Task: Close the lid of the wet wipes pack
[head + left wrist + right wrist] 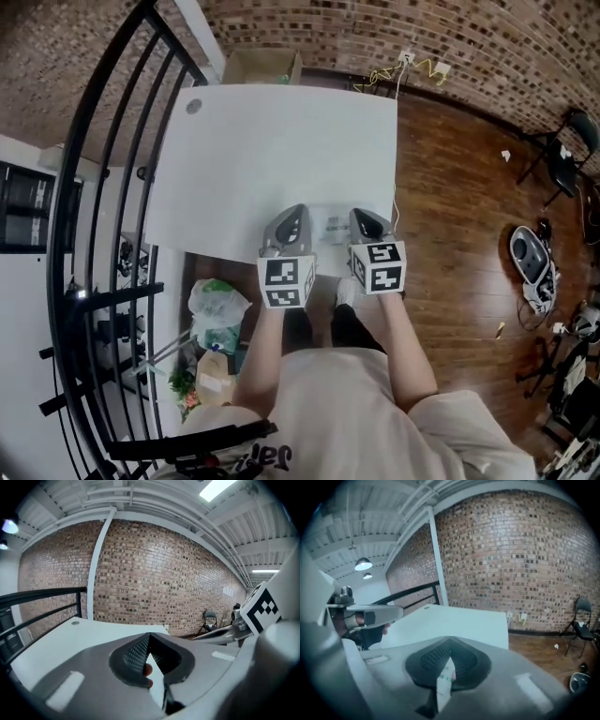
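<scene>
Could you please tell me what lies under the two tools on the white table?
A pale rectangular wet wipes pack lies there, only its middle showing. The left tool and right tool clamp its ends and cover them; its lid cannot be made out.

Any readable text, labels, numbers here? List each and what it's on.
Nothing legible.
wet wipes pack: printed label, too small to read.
shirt: lettering, upside down, cut off, not readable.
marker cubes: square patterns only, no words.
</scene>
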